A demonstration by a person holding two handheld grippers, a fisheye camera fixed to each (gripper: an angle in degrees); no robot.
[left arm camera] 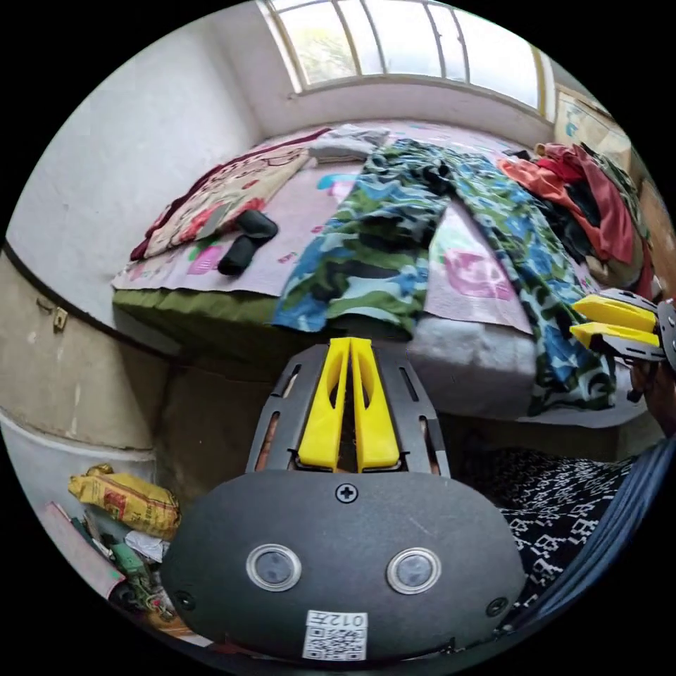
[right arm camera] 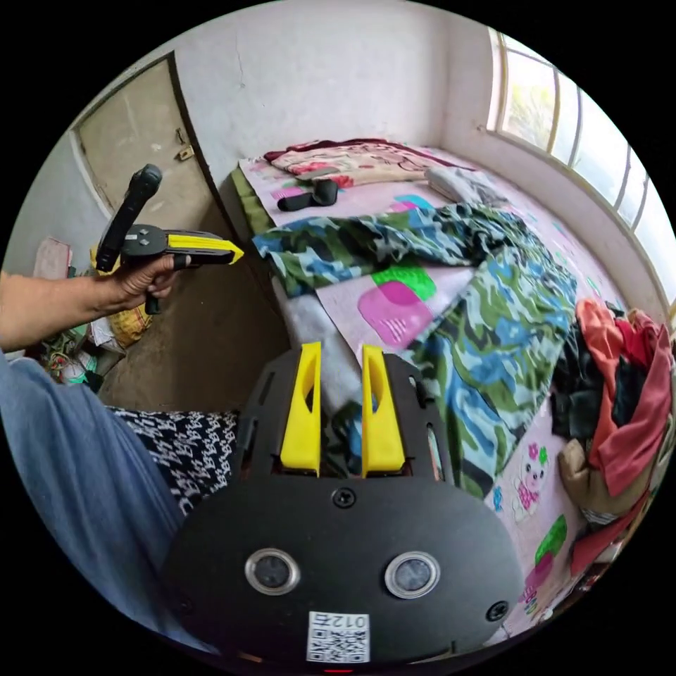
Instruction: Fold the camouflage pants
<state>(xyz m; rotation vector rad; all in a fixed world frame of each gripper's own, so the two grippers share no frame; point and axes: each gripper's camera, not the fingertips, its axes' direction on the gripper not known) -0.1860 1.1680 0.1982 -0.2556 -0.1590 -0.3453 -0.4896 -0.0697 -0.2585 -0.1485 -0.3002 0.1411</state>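
The camouflage pants (left arm camera: 394, 232) are lying spread across the bed (left arm camera: 465, 352), legs splayed apart and both cuffs drooping over the near edge of the mattress. The left tongs (left arm camera: 350, 345) are hovering short of that edge, yellow jaws pressed together with nothing between them, pointing at the cuff of the nearer leg. The right tongs (right arm camera: 336, 352) are sitting over the other leg's hem, jaws parted, the cloth showing in the gap between them but not pinched. In the right gripper view a hand (right arm camera: 144, 278) is gripping the left tongs' handle out to the side, well clear of the fabric. On the far side of the pants, a heap of red and orange clothes (left arm camera: 588, 197) is piling up against the wall. A patterned blanket (left arm camera: 218, 197) and two rolled black items (left arm camera: 246, 239) are resting near the head of the bed, under the window (left arm camera: 415, 42).
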